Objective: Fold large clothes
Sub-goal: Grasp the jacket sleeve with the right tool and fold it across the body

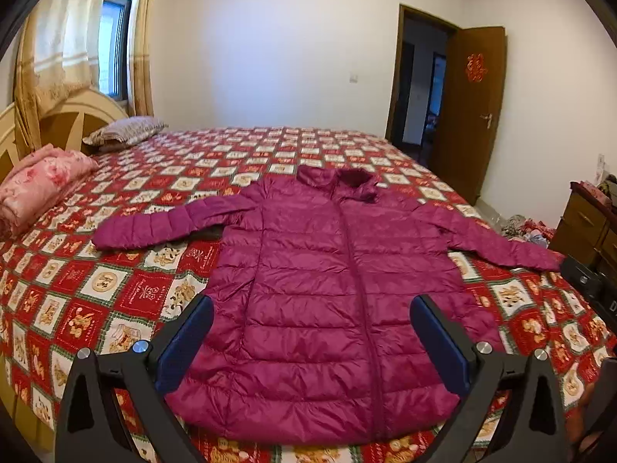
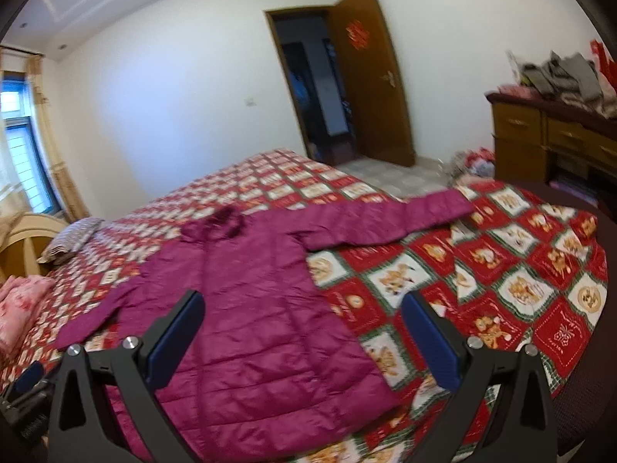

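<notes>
A long magenta quilted puffer coat (image 1: 327,301) lies flat and face up on the bed, zipped, collar at the far end, both sleeves spread out to the sides. It also shows in the right wrist view (image 2: 239,308). My left gripper (image 1: 312,305) is open and empty, held above the coat's lower half near the hem. My right gripper (image 2: 304,305) is open and empty, above the coat's lower right edge. The right gripper's body shows at the right edge of the left wrist view (image 1: 586,277), near the coat's right cuff.
The bed has a red and white checked cover (image 1: 115,289). A folded pink quilt (image 1: 34,193) and a pillow (image 1: 123,131) lie by the headboard. A wooden dresser (image 2: 555,142) with piled clothes stands right. An open door (image 2: 370,77) is beyond.
</notes>
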Available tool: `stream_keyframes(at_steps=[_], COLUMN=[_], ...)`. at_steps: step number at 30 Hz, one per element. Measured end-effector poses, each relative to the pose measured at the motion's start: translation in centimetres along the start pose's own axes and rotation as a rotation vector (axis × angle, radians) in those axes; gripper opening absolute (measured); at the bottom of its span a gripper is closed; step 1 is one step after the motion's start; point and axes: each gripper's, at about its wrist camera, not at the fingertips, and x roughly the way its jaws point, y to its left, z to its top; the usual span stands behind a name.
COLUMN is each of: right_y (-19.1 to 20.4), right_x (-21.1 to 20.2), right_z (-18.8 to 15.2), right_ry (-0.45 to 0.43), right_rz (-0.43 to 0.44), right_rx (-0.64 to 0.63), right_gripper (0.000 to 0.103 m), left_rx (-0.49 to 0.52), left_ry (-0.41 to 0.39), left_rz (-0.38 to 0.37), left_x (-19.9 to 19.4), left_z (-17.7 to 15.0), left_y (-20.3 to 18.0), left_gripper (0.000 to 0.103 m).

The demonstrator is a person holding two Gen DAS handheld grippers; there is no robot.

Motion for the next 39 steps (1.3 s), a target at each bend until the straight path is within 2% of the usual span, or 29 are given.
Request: stream_keyframes(at_steps=[5,10,16,20,24,26,27,30,32,35,37,39], right_y=[-4.0,-10.4,-17.6,-21.0,-21.6,-21.9,-21.8,-21.9,-22.3,-22.4,-21.4,-20.1], right_x=[3.0,6.8,12.7,16.9,20.7,21.7,22.5,23.7,24.1,24.8,24.6,24.3], right_z=[1.7,5.4,8.9,9.3,9.8,9.9,9.9,9.6,9.1,8.8,9.5,10.4], right_ry=[0.020,0.018,0.047,0.114,0.182,0.203,0.229,0.259,0.272,0.269,0.274,0.261], right_rz=[-0.054,-0.180,-0.350,-0.420,-0.442,-0.425,-0.411,-0.416,-0.399,-0.385,-0.400,-0.385], right_rx=[0.057,0.165,0.314,0.391,0.348,0.354,0.349,0.329,0.343,0.335,0.261,0.213], right_gripper=[0.103,0.103,0.103,0.090,0.080,0.059,0.055,0.042,0.031,0.022,0.015,0.013], left_rx=[0.039,0.024,-0.005,-0.011,0.016,0.027,0.026,0.006,-0.007,-0.039,-0.052,-0.076], left_ry=[0.005,0.023,0.044,0.031,0.045,0.056,0.065,0.091,0.101,0.128,0.146,0.182], left_rz=[0.049,0.086,0.086,0.118,0.168,0.193,0.198,0.197,0.195,0.187,0.186,0.187], left_x=[2.8,6.2,10.9,14.4,18.4,20.4,21.3,23.3,24.2,25.8,26.5,27.2], left_z=[1.1,3.1,6.1,7.5,8.1,8.1,8.1,7.5,6.8,5.2,4.1,3.1], left_y=[1.2,3.7,6.2,7.4,8.5,9.1,9.4,10.3,10.9,11.8,12.1,12.7], left_gripper=[0.102,0.102,0.102,0.102,0.102,0.102,0.102,0.102,0.102,0.102,0.102,0.102])
